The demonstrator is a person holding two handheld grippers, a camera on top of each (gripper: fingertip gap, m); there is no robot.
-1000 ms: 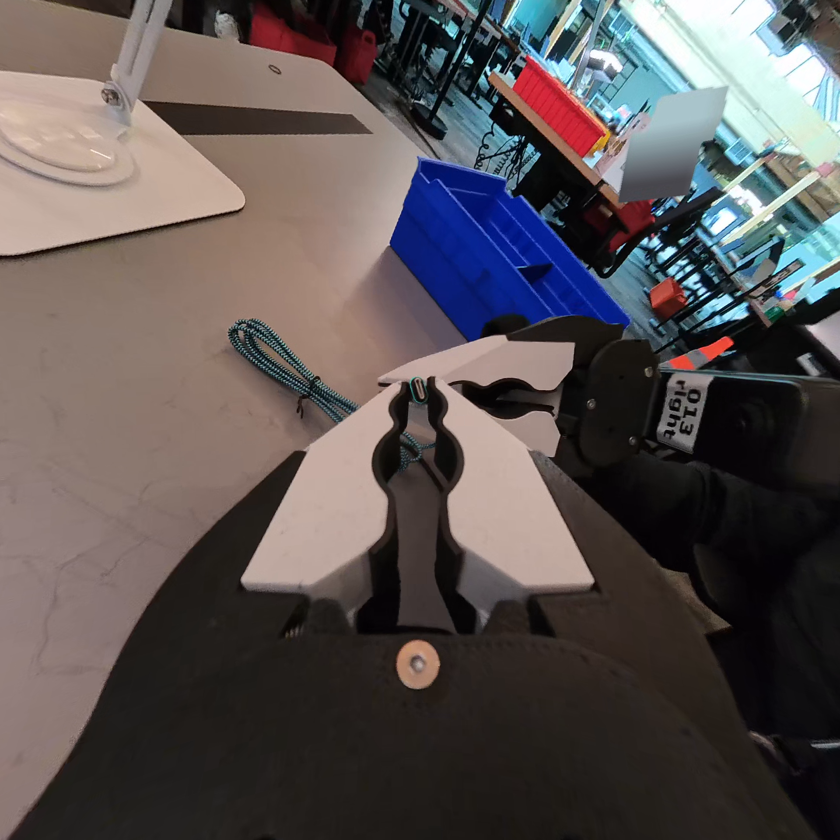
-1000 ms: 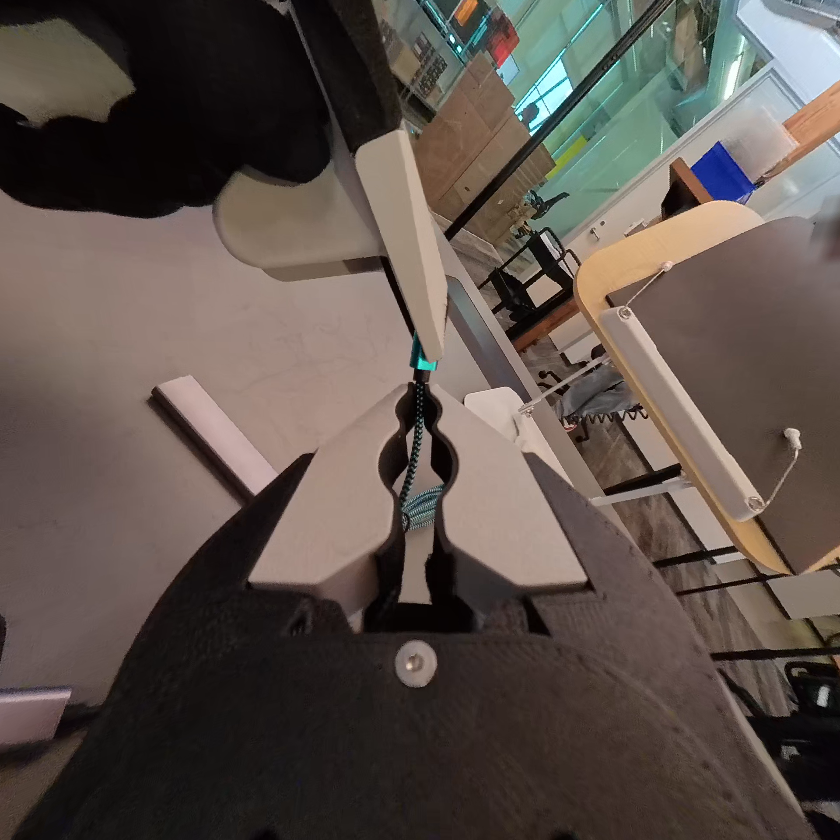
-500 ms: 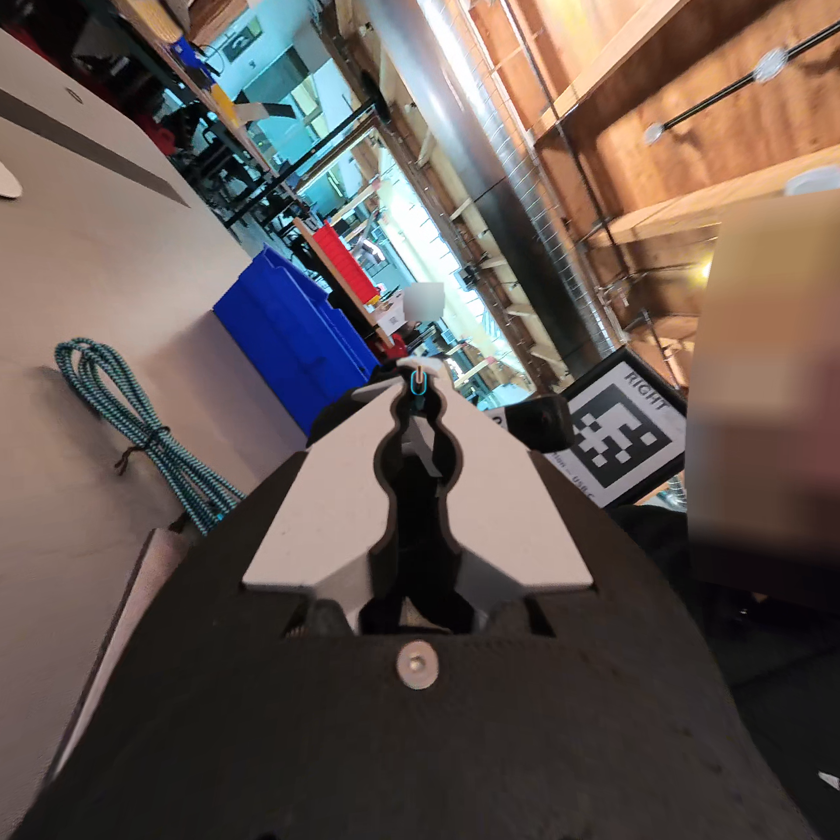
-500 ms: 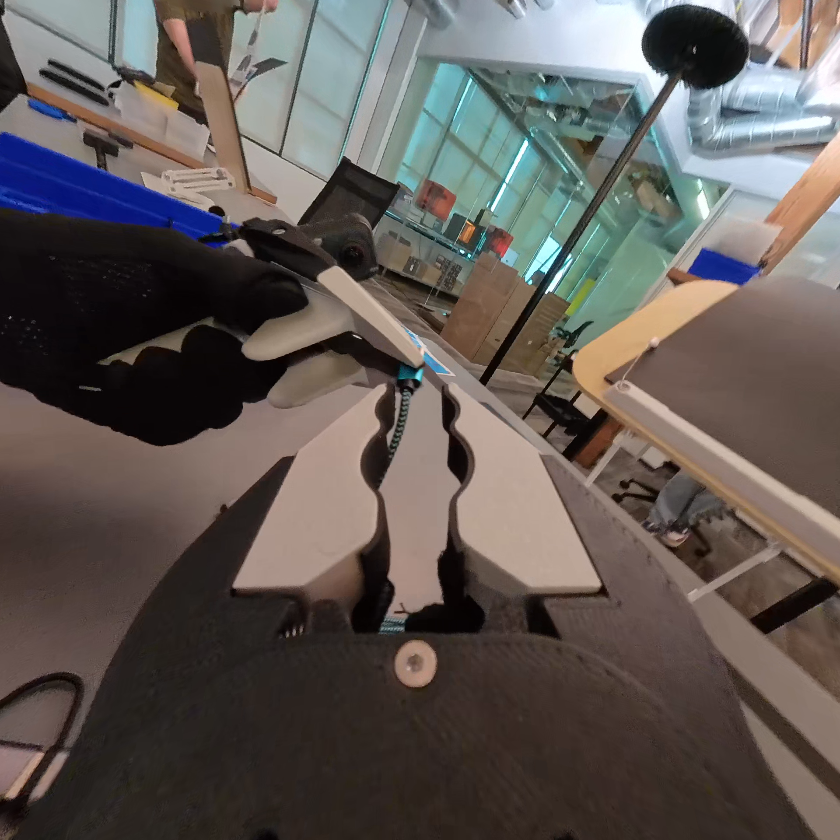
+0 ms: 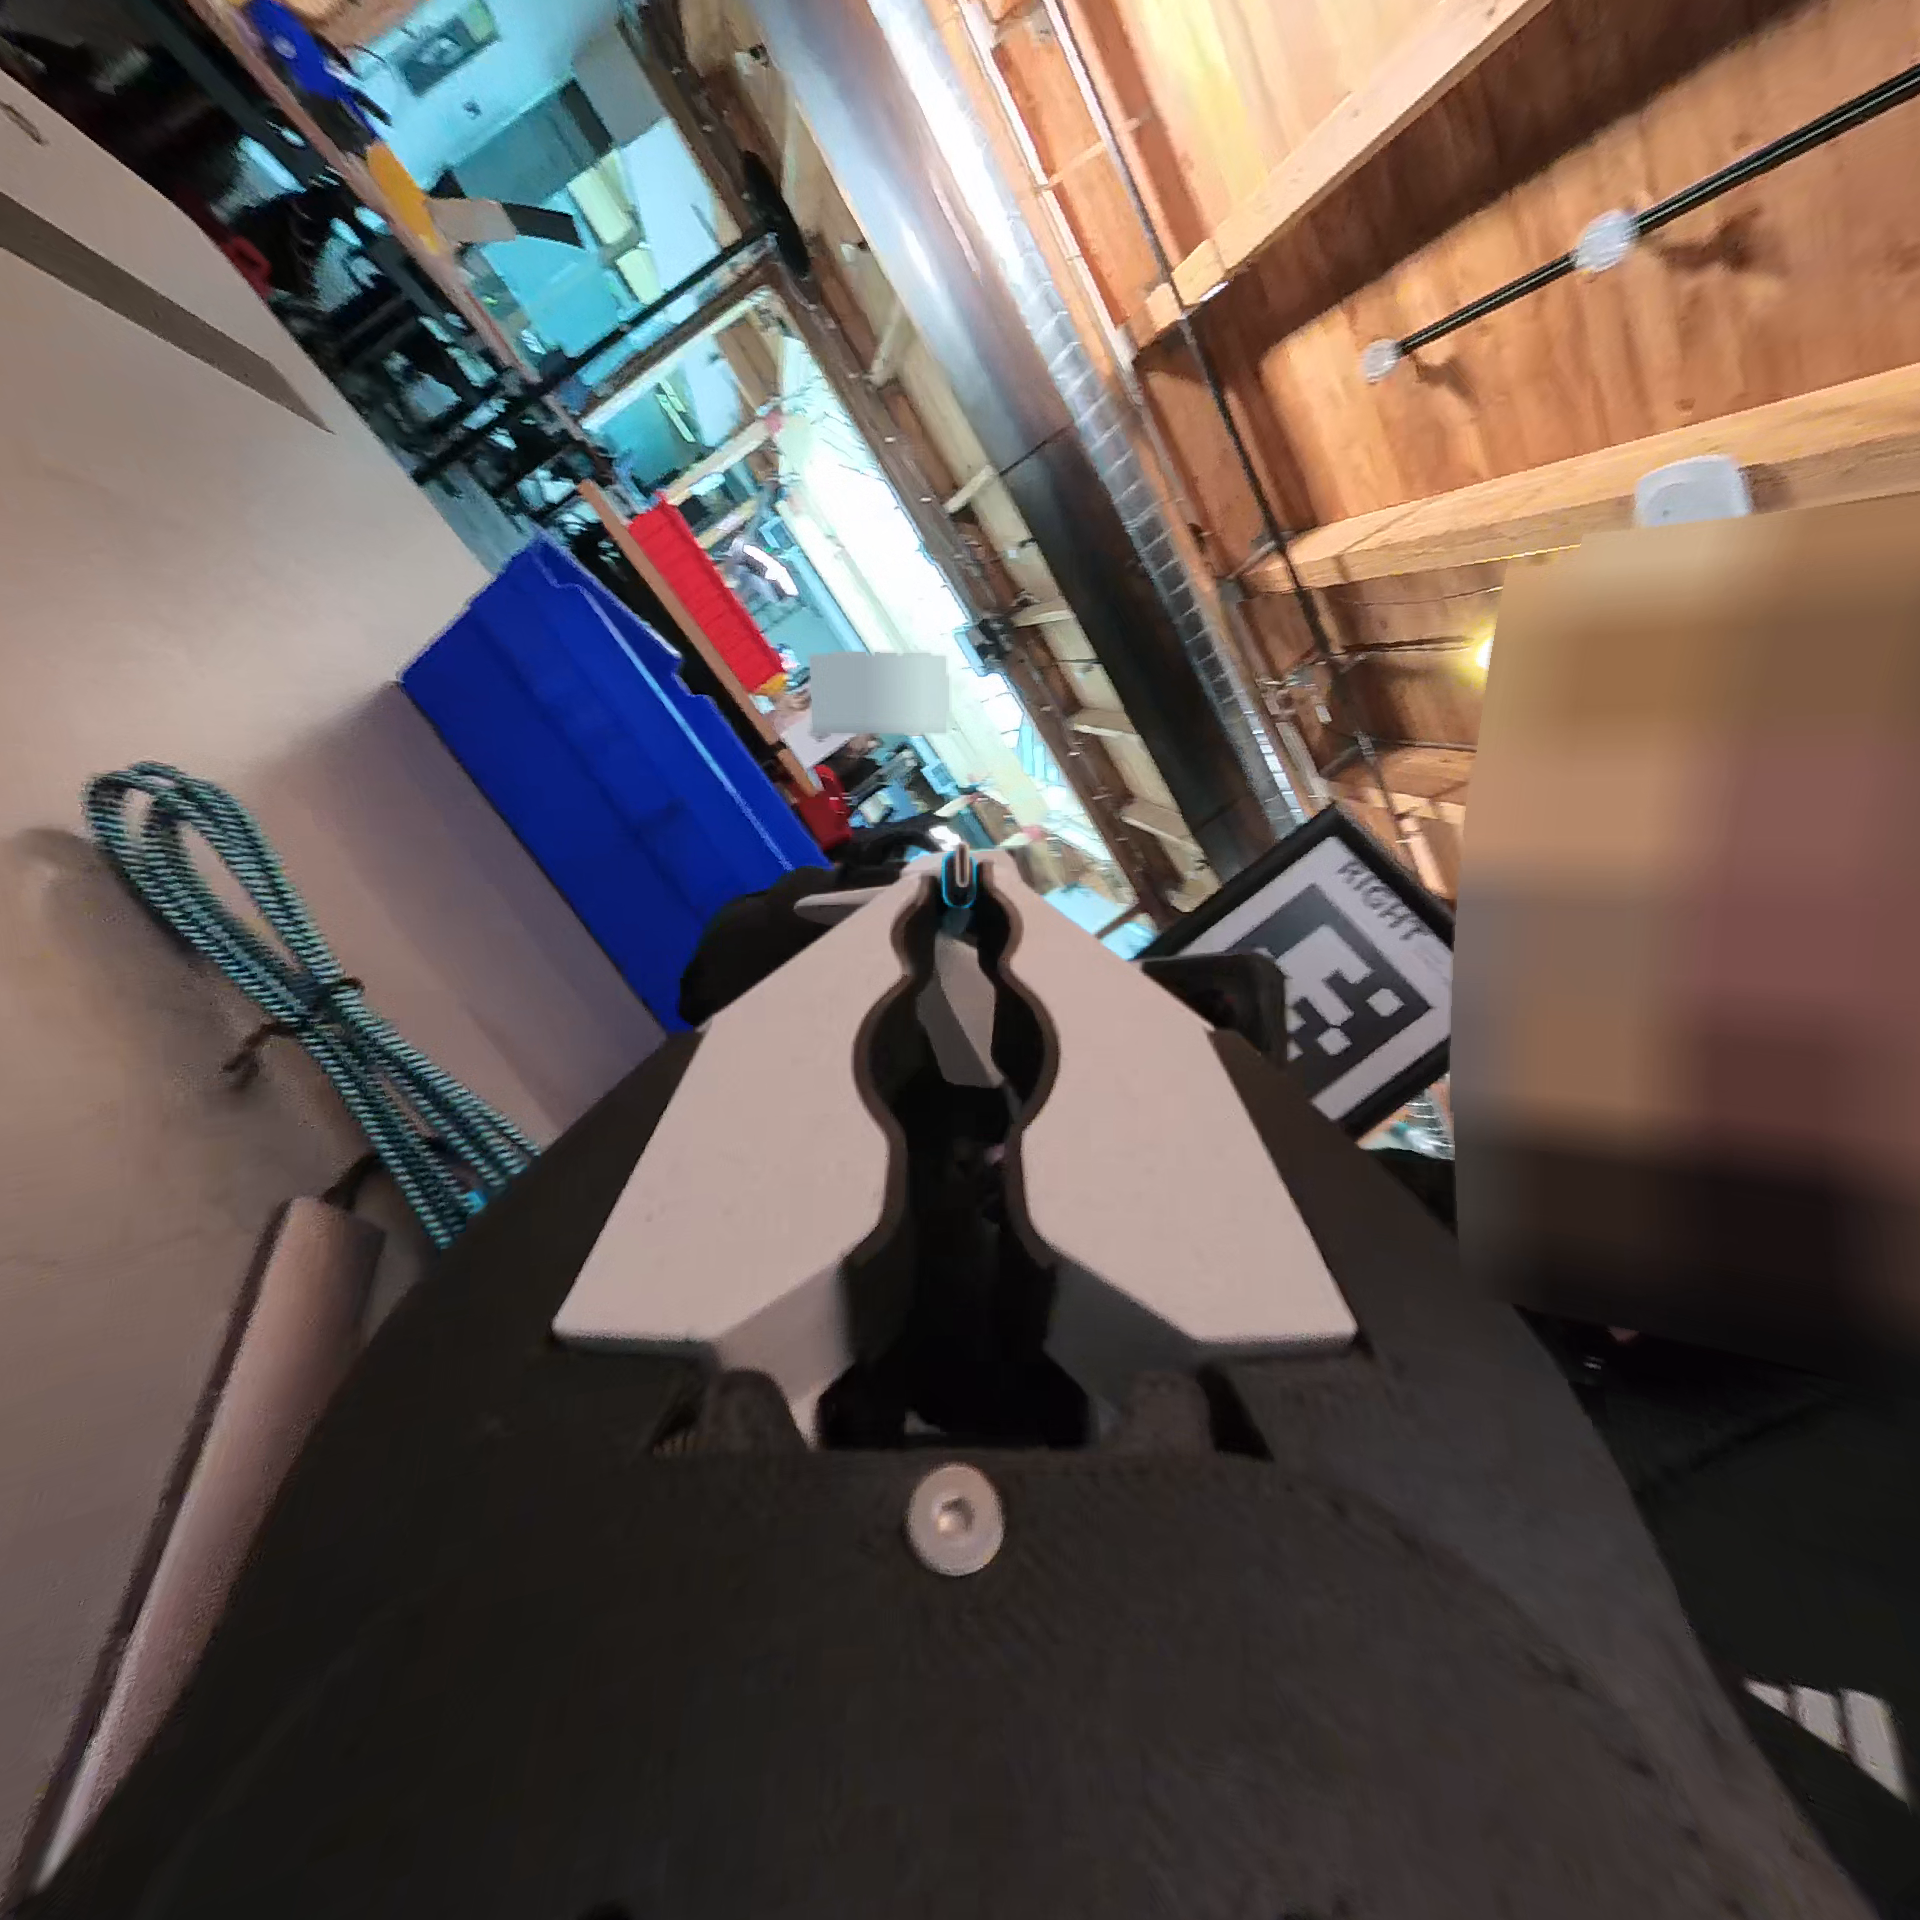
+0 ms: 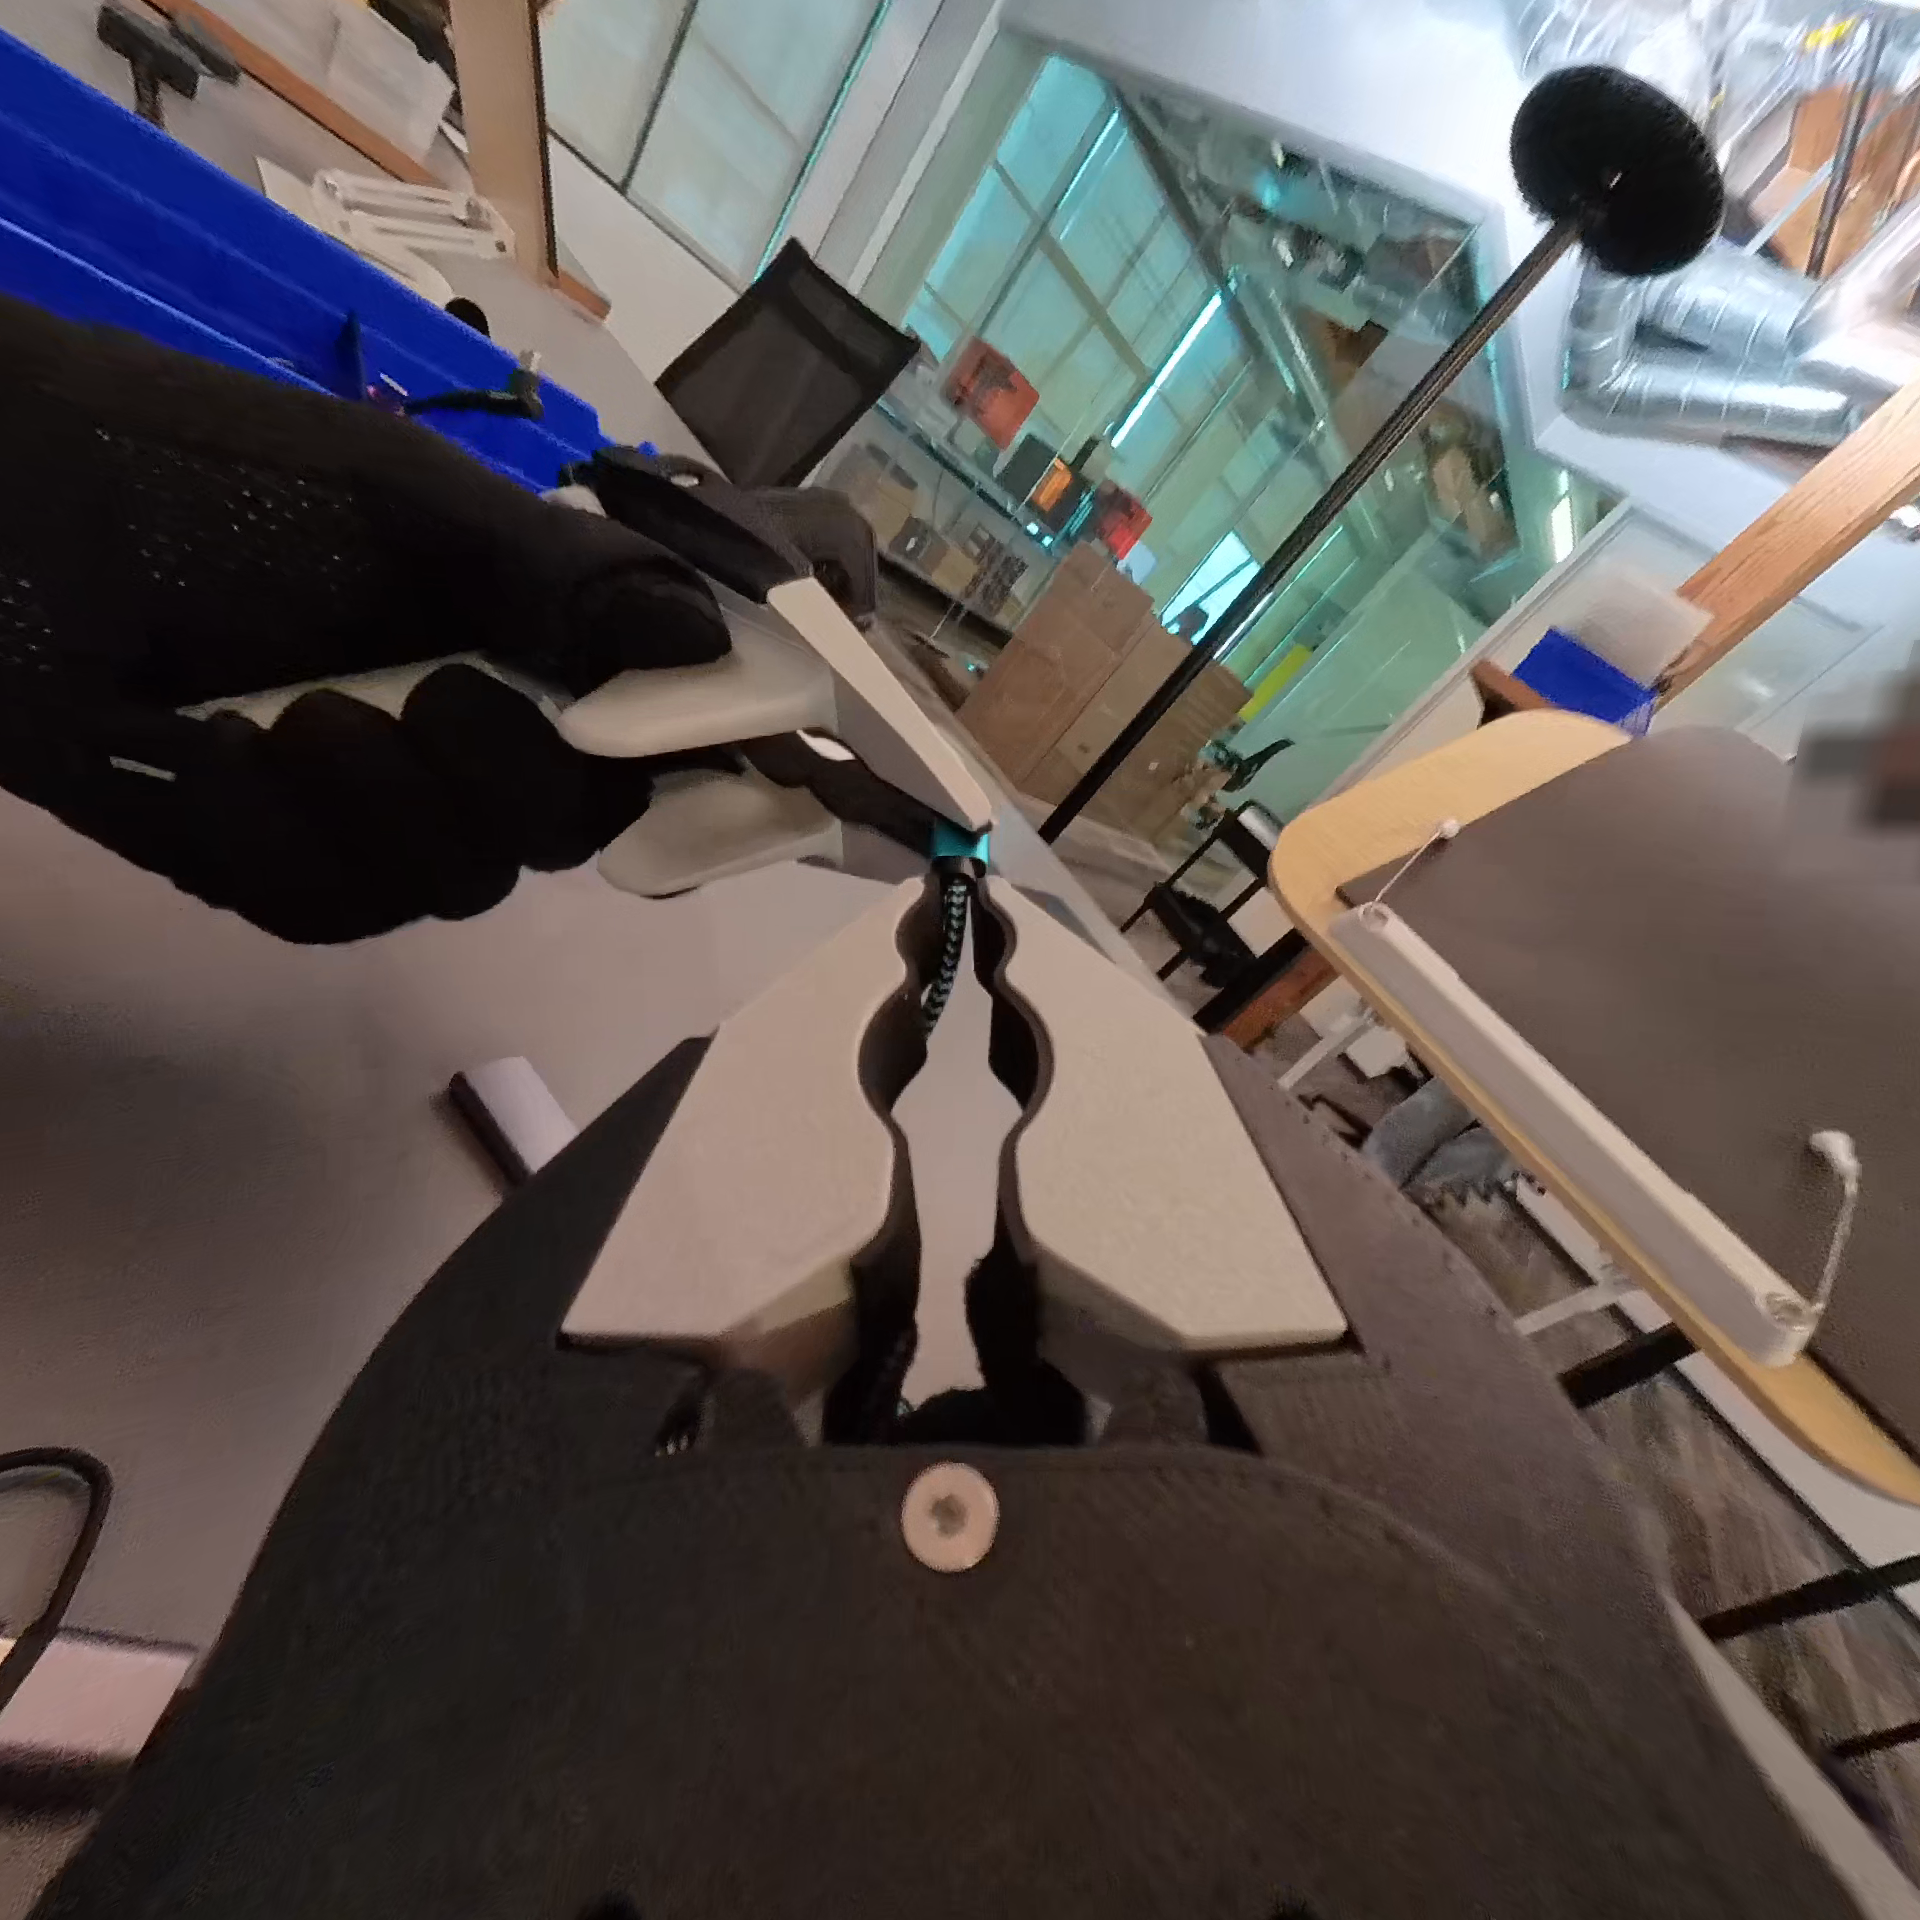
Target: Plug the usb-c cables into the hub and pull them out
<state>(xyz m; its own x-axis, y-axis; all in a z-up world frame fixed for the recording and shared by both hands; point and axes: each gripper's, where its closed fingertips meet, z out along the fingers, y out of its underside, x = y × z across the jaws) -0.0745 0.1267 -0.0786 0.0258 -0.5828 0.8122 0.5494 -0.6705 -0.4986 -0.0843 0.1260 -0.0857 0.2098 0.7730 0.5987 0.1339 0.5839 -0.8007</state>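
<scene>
My left gripper is shut on a USB-C plug with a teal rim, whose end faces away at the fingertips. In the right wrist view a black-gloved hand holds that gripper, and the teal plug sticks out under its fingers. The teal braided cable runs from the plug down between the fingers of my right gripper, which is closed around it. The rest of the cable lies bundled on the table. A pale grey piece with a black cord at the bottom left may be the hub.
A blue bin stands on the grey table beyond the cable bundle. A flat grey slab lies near the left gripper's body. A short pale bar lies on the table. A second table with a wood edge is at the right. The short pale bar is about 15 cm from both grippers' fingertips.
Both grippers have tilted up off the table, so the views swung toward the room and ceiling. The right fingers opened half a second ago and have closed on the cable again.
</scene>
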